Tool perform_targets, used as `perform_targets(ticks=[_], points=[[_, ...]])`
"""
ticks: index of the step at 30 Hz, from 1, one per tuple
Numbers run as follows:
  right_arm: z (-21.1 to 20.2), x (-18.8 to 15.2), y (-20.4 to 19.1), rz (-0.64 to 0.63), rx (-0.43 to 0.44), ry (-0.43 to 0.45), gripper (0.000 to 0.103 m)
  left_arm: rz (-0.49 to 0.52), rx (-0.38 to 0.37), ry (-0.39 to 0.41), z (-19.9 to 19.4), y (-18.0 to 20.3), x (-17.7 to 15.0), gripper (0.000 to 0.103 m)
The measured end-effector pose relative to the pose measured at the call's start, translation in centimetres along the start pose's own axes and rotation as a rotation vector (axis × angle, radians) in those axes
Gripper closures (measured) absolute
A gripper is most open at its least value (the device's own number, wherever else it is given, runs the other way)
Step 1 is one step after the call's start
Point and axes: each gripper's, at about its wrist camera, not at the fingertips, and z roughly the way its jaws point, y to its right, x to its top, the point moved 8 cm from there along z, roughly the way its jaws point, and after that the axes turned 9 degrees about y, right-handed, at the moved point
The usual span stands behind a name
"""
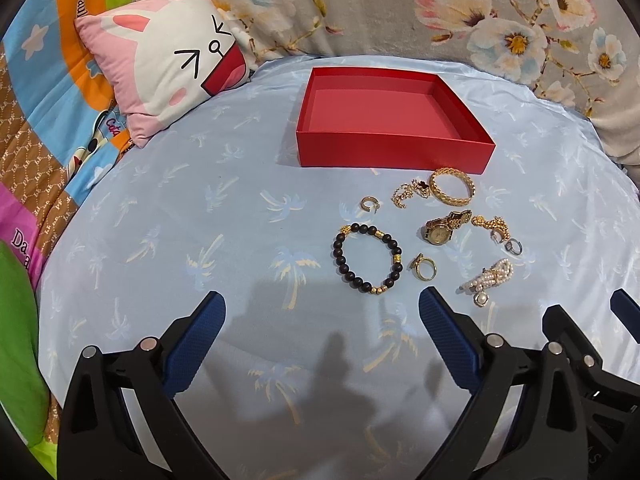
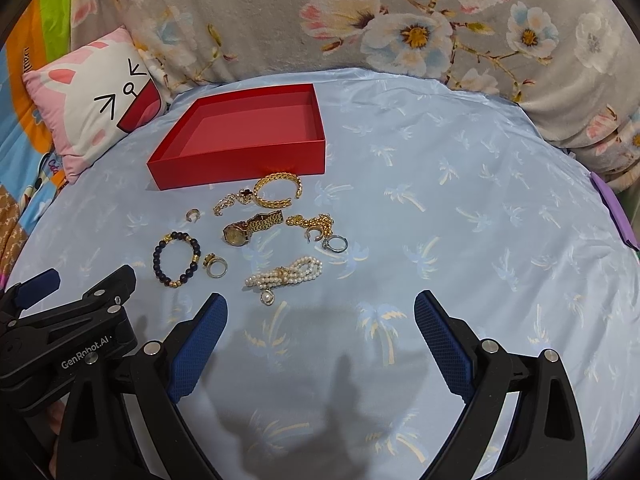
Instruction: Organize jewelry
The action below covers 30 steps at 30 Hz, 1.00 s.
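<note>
- Both my grippers sit low over the blue bedsheet point(image 1: 160, 240), nothing in either. Left gripper point(image 1: 322, 308) fingers spread wide; right gripper point(image 2: 320, 308) likewise released.
- Jewelry lies loose on the sheet, between the grippers and the red box point(image 1: 394, 120). Box is empty, open-topped, its near wall just beside the gold bangle point(image 1: 452, 186).
- Black bead bracelet point(image 1: 368, 258): closest to the left gripper. Probably elastic-strung, light, floppy. I'd pinch across one side of the loop; beads are round and could roll out of the pads.
- Gold watch point(image 1: 440, 230): likely the heaviest piece, rigid case, jointed band. Grab at the band near the case, not on the glass.
- Pearl bracelet point(image 2: 286, 276): nearest the right gripper, multi-strand, limp, with a dangling pendant. Take it at the gold knot in the middle so the strands hang evenly.
- Gold ring point(image 1: 424, 268) and silver ring point(image 2: 335, 243): small, hard, slippery, lying flat on soft fabric. Pinching will likely catch sheet too.
- Gold chain point(image 1: 490, 226): bunched, tangle risk; grab the thickest clump.
</note>
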Motion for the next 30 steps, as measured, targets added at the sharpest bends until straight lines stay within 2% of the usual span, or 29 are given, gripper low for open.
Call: perform_targets(ticks=[30], points=[[-0.13, -0.11, -0.21, 0.003, 0.002, -0.004, 0.010, -0.002, -0.003, -0.002, -0.31, -0.14, -0.06, 0.009]])
